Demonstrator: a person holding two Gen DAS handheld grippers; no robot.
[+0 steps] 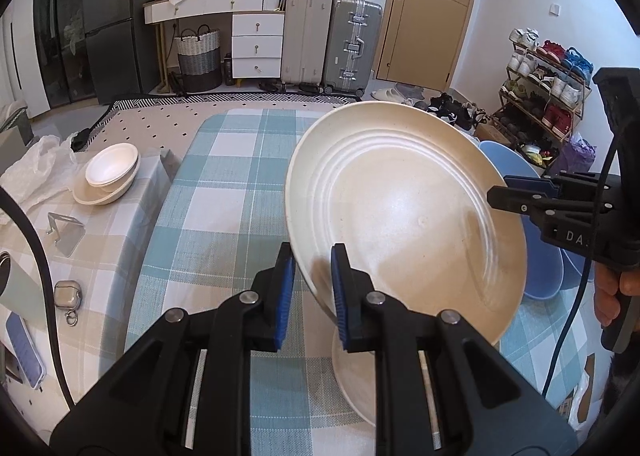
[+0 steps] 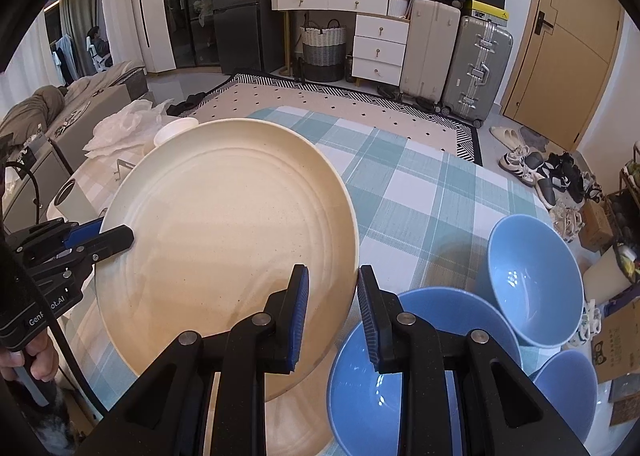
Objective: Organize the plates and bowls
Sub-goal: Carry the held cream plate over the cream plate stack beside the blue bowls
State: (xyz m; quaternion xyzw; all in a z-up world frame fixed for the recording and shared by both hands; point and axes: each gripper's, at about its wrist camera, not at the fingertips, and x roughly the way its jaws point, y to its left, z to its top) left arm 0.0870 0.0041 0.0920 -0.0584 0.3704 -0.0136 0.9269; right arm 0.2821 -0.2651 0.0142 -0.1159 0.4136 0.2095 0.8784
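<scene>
We hold cream plate tilted above second plate on checked cloth. Left gripper pinches rim; right gripper straddles opposite rim, contact unclear. Next, likely: lower level onto stack.

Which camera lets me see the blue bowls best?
The right wrist view. It shows three blue bowls on the checked cloth, and you can look inside two of them. In the left wrist view the big cream plate hides most of them, so only blue edges peek out behind it.
</scene>
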